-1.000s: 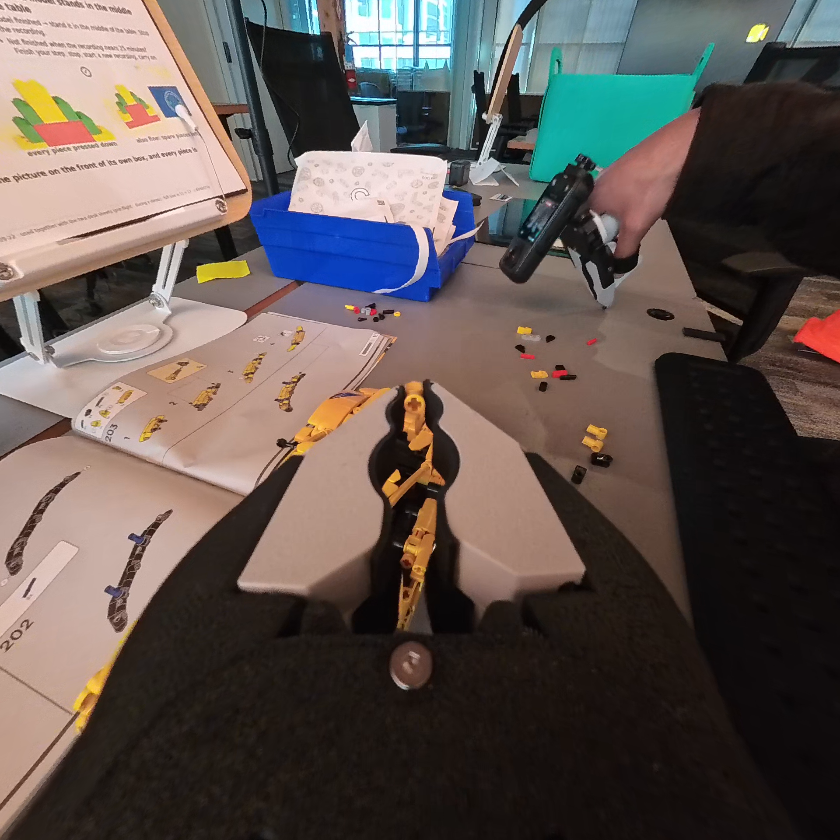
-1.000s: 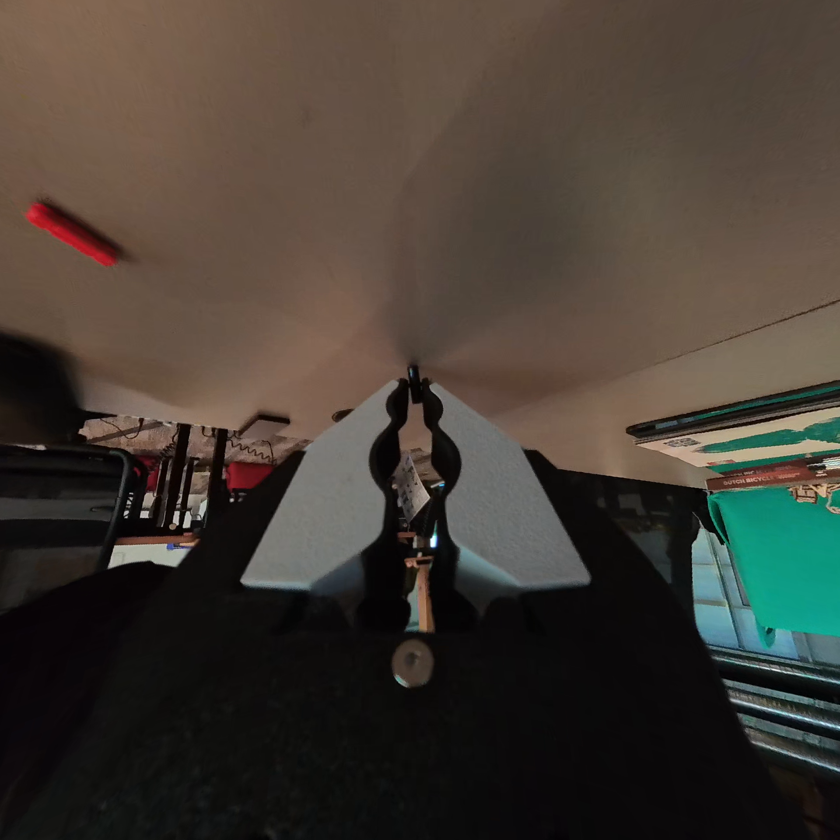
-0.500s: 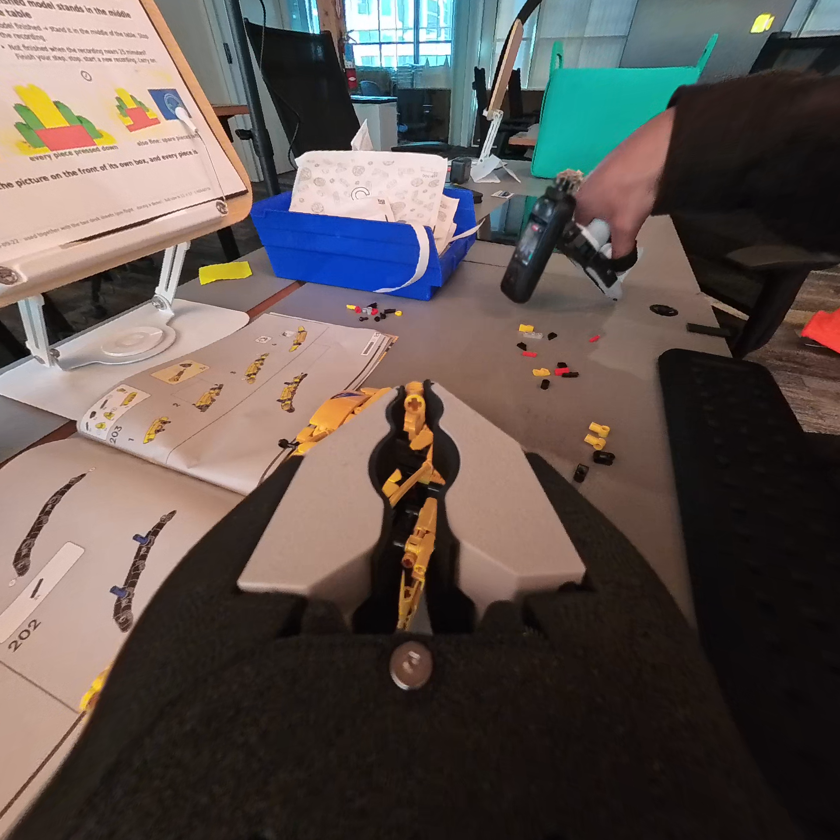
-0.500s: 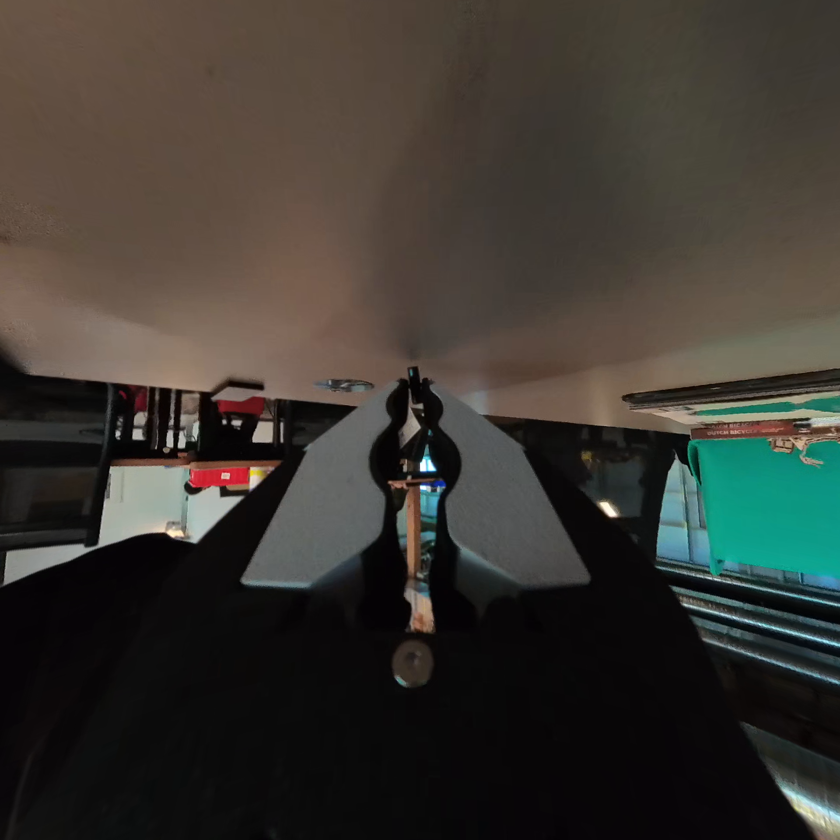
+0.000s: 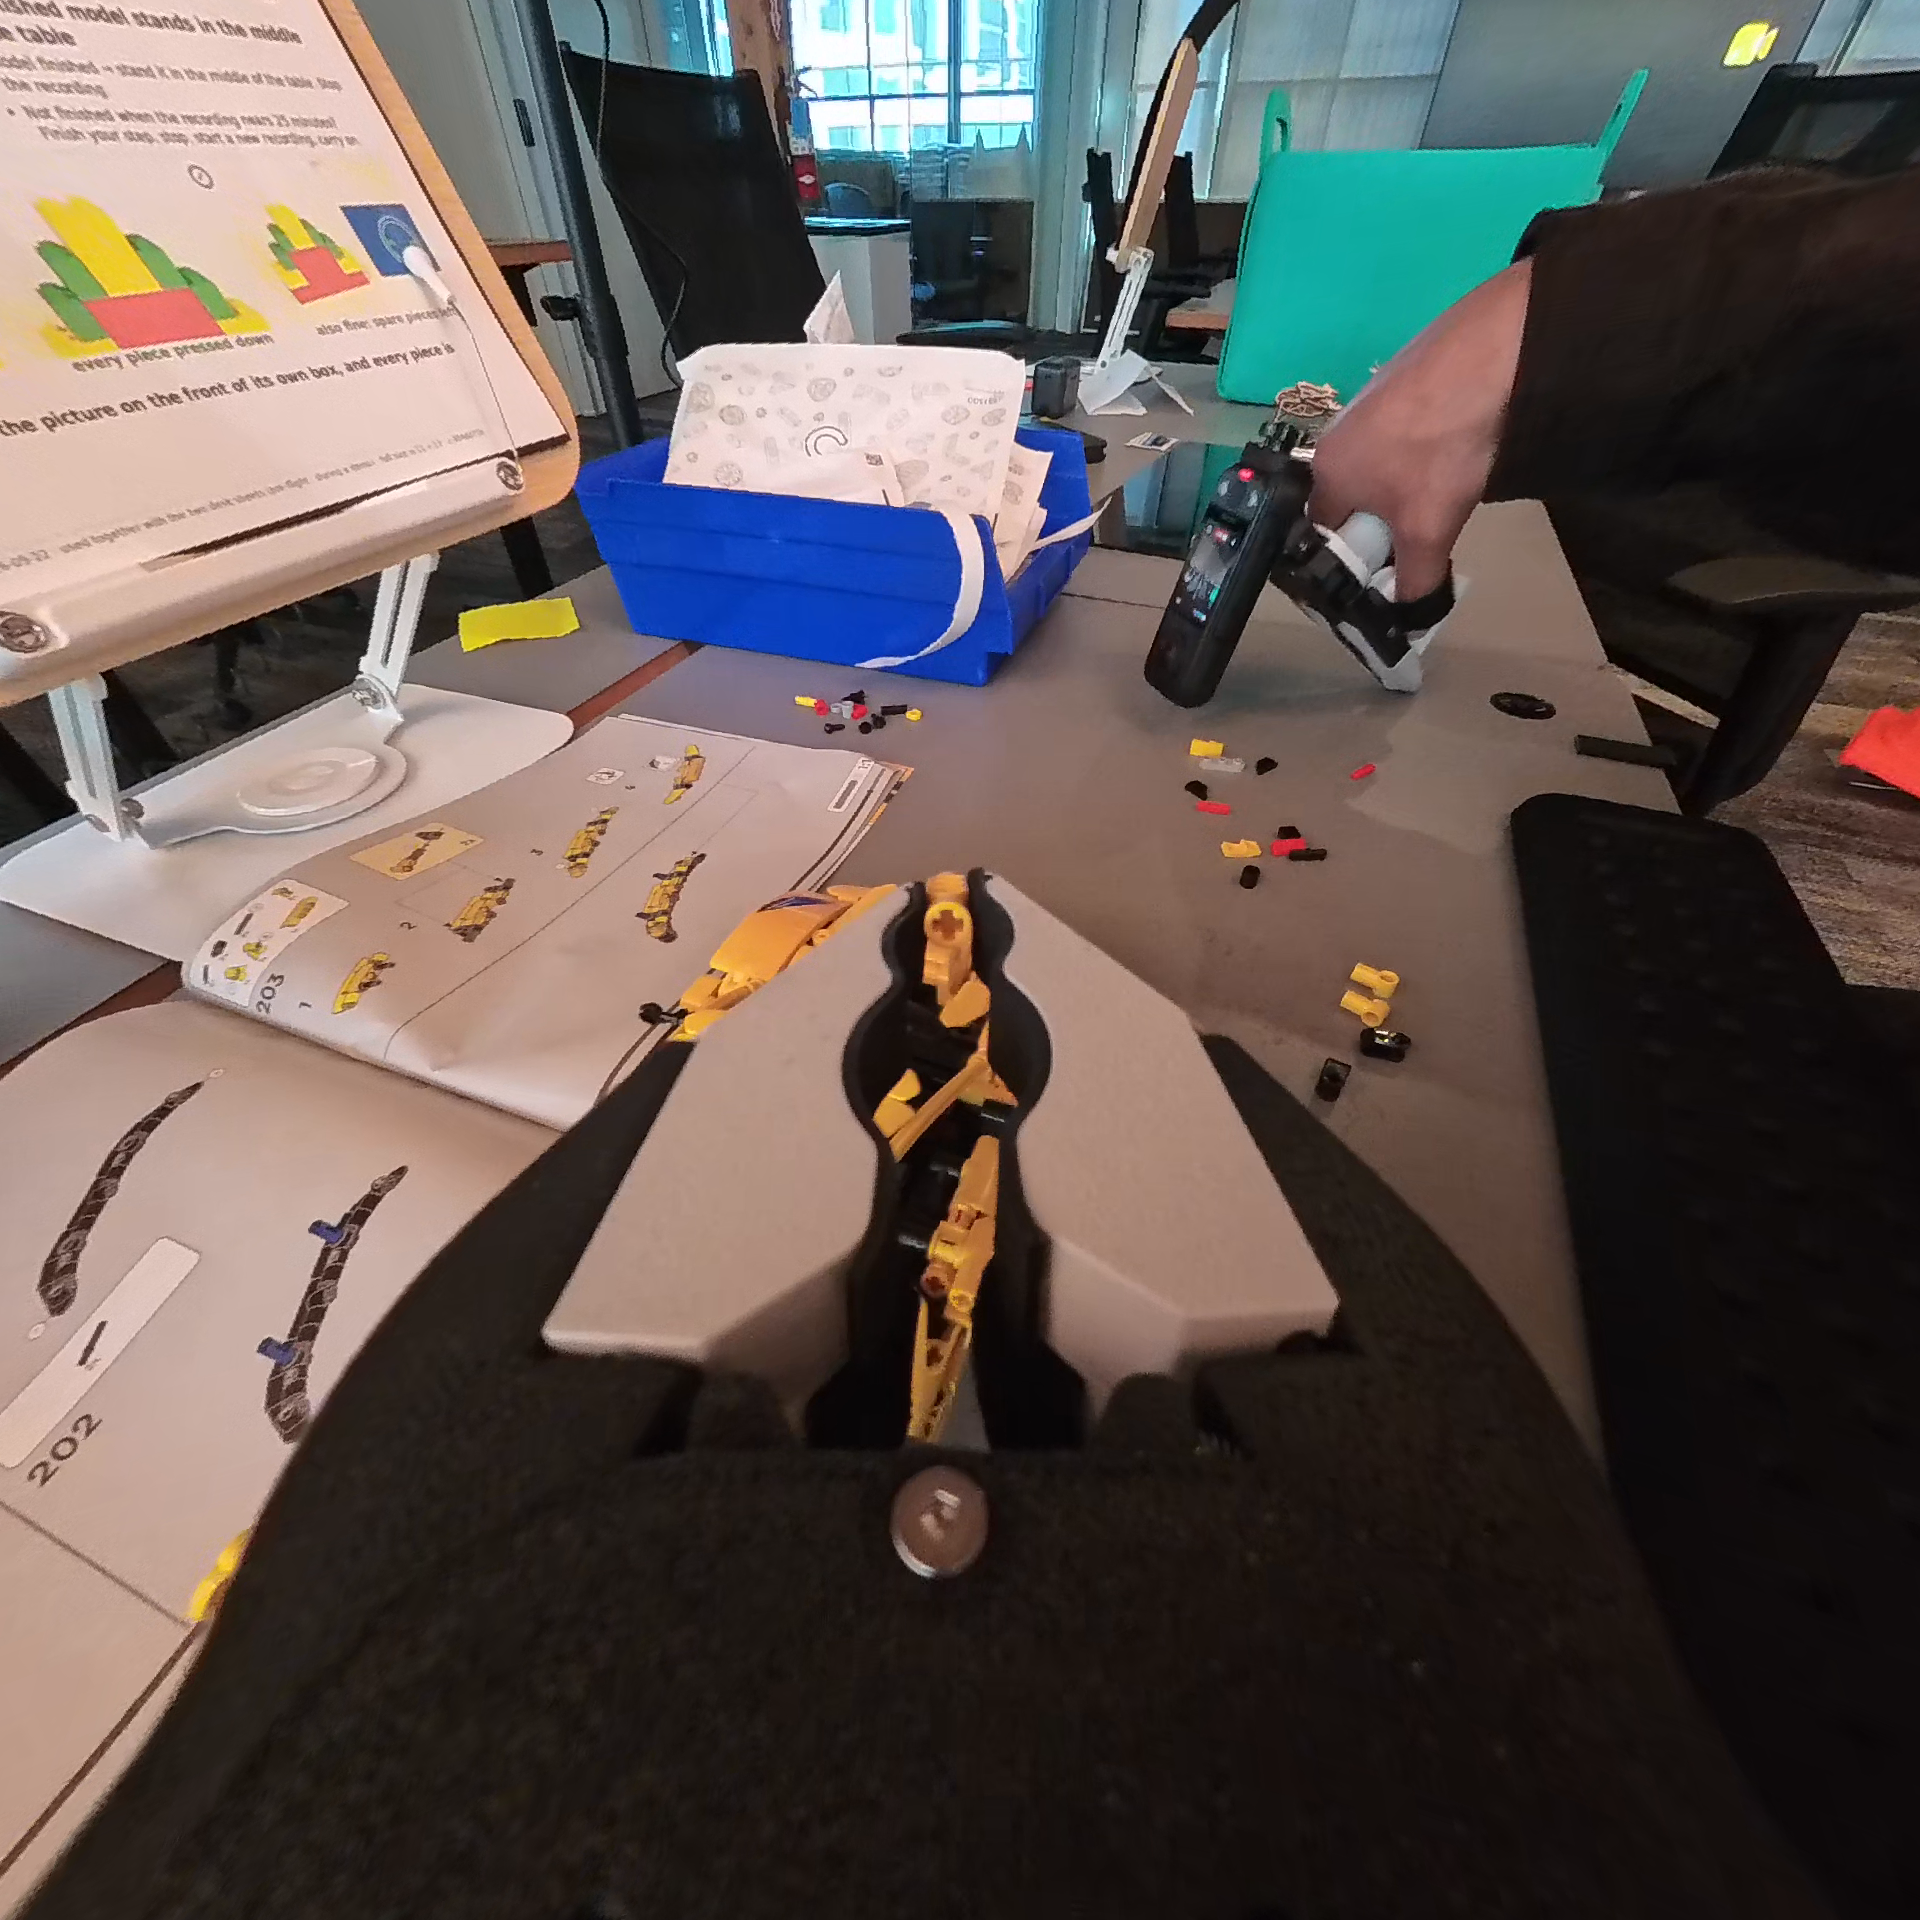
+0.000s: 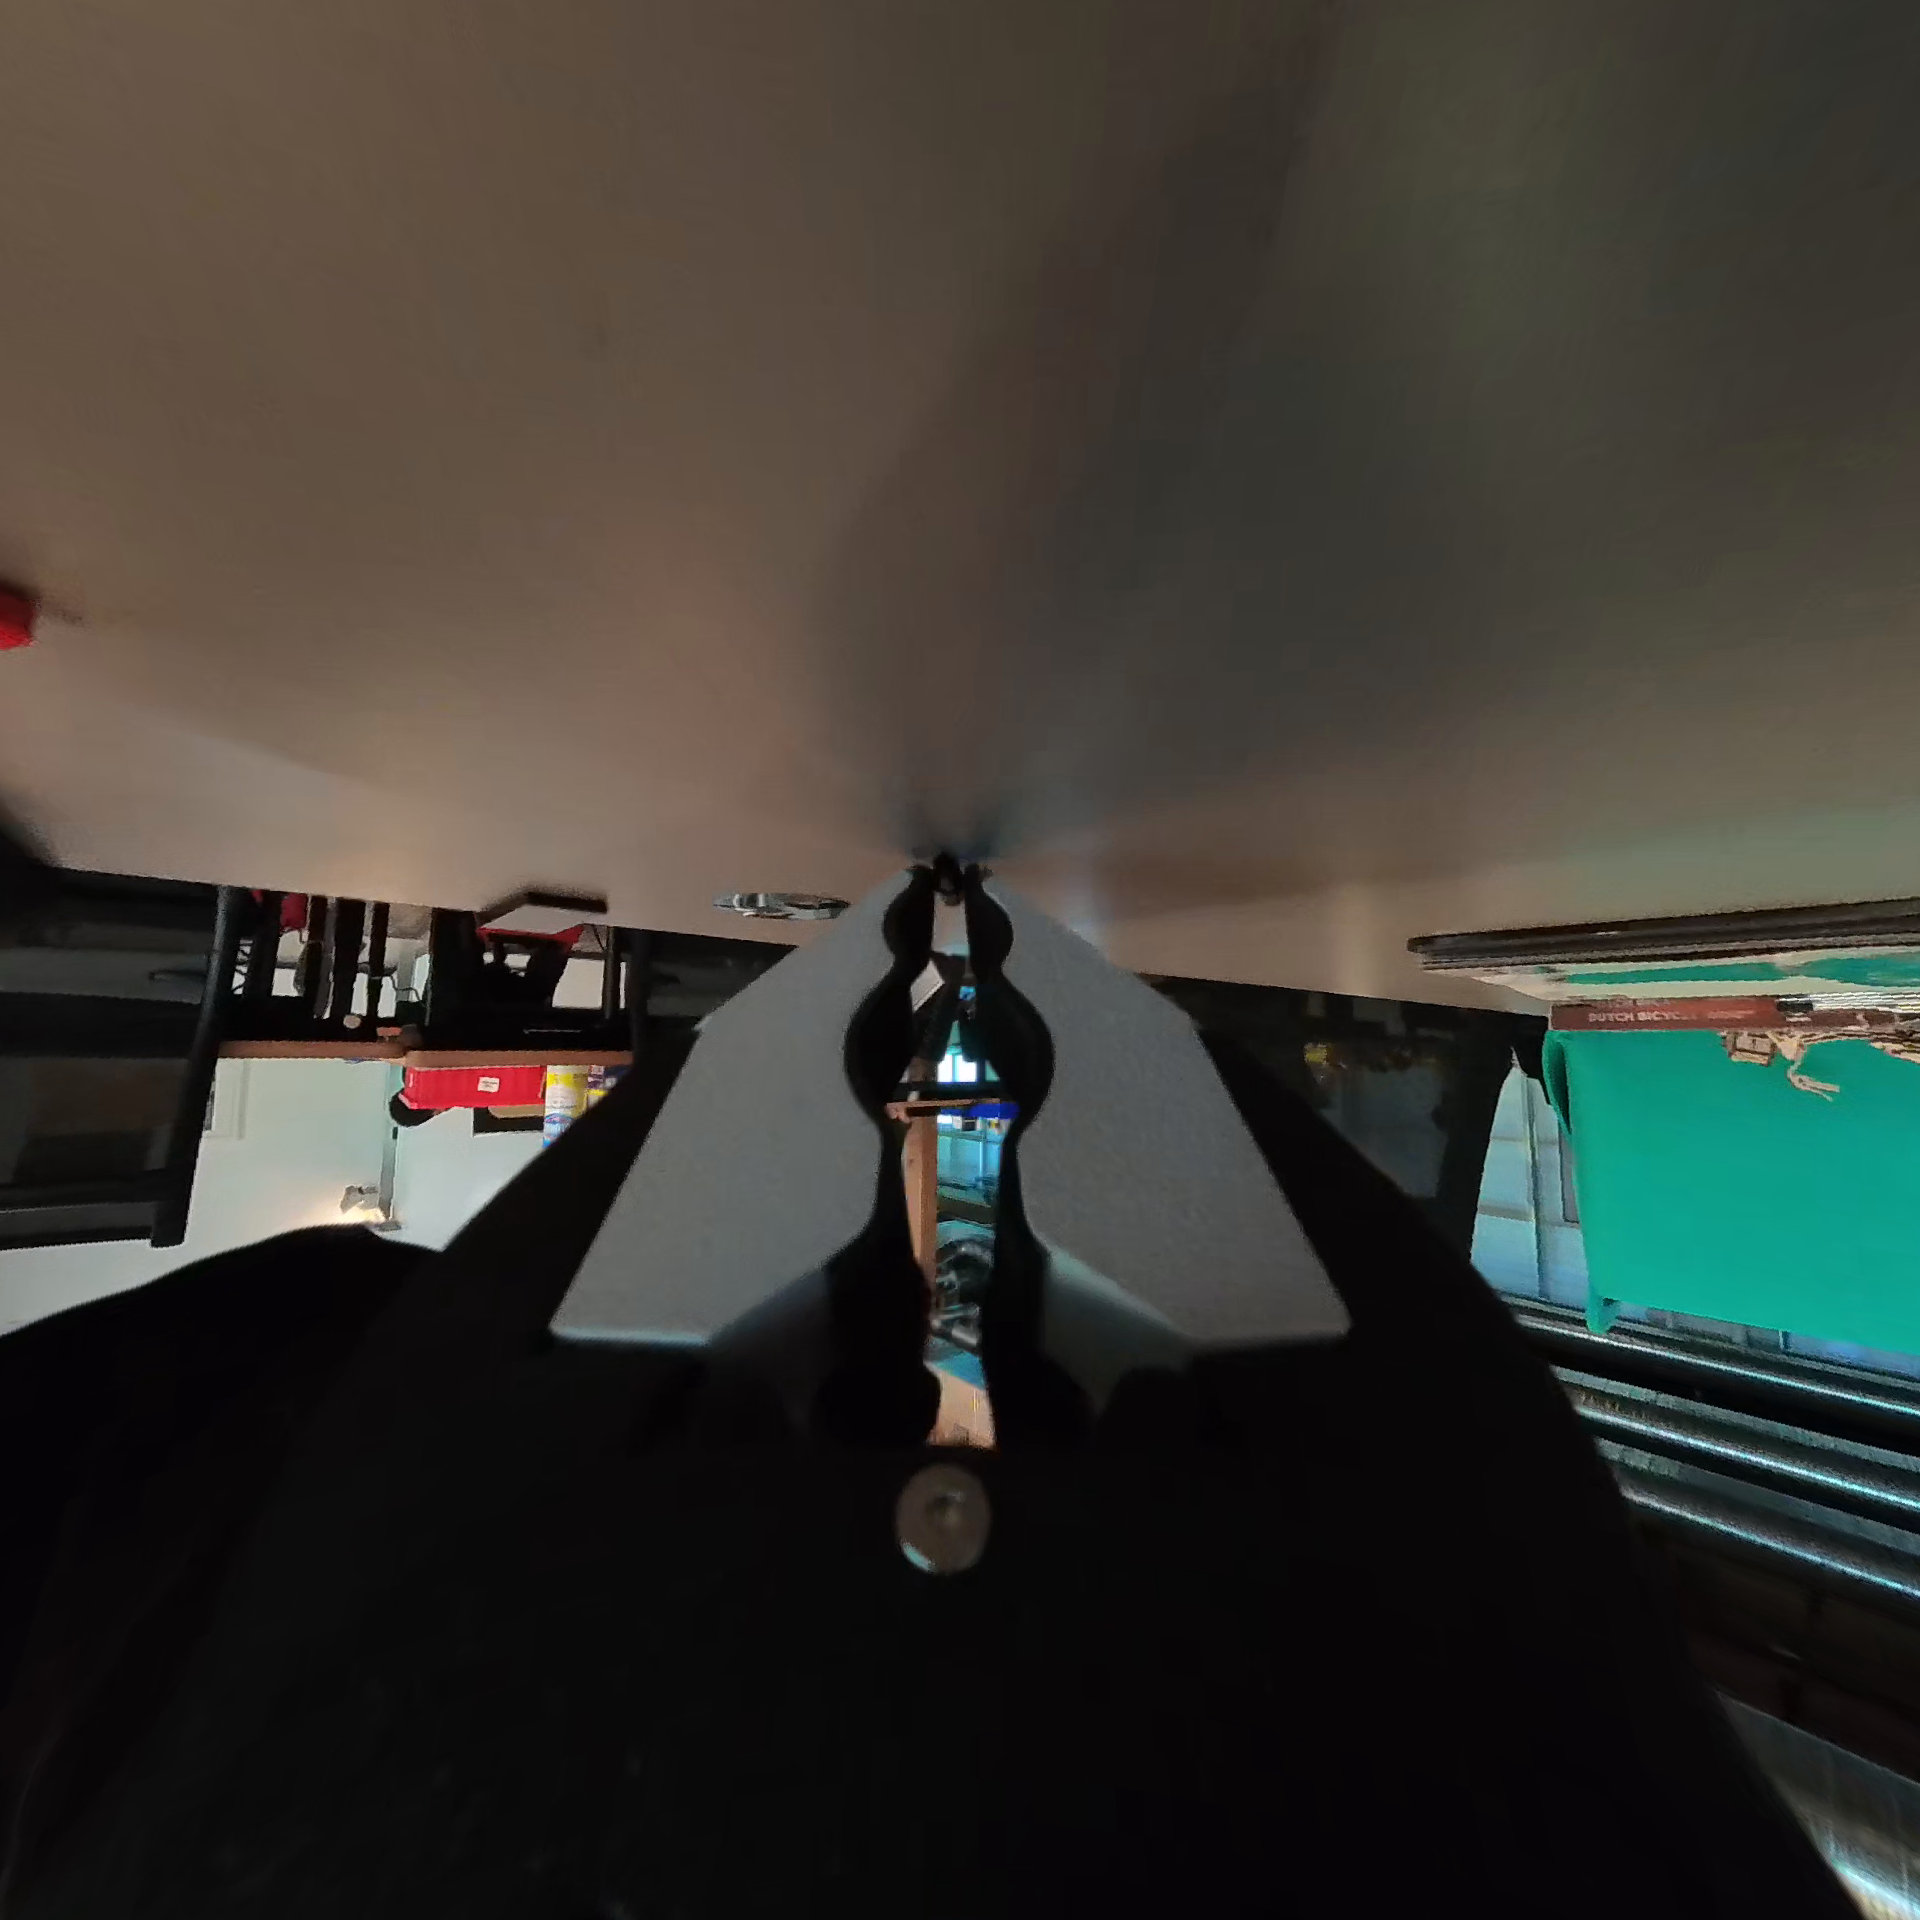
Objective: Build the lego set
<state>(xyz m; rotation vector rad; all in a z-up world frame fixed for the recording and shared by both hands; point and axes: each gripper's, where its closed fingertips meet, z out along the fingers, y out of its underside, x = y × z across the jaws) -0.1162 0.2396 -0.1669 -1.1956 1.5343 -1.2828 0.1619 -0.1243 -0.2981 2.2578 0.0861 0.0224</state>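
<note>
Right now my left gripper (image 5: pixel 951 894) is clamped on the yellow lego model (image 5: pixel 951 1049). The model runs lengthwise down the slot between my two grey fingers (image 5: pixel 748 1174): a yellow cross-holed end pokes out at the tips, black and yellow parts fill the wavy gap behind it, and a curved yellow panel spreads out to the left of the left finger, above the open instruction booklet (image 5: pixel 520 894) on the grey table (image 5: pixel 1091 831).

Loose lego pieces (image 5: pixel 1257 821) in yellow, black and red lie scattered on the table ahead and to the right of my fingertips, well apart from them; a second small cluster lies just in front of the blue bin (image 5: pixel 810 582) stuffed with paper bags. A board on a white stand (image 5: pixel 239 769) is at far left, and a black mat (image 5: pixel 1714 1091) lies at right.

My right gripper (image 6: pixel 945 878) is turned upside down, its tips pressed to the tabletop. Its fingers are nearly together and pinch a tiny black piece (image 6: pixel 945 871) right at the tips; the piece is too small and dark to identify further. From the left wrist view, that gripper (image 5: pixel 1205 623) is far ahead on the right, held by my hand (image 5: pixel 1392 468), beyond the scattered pieces.
</note>
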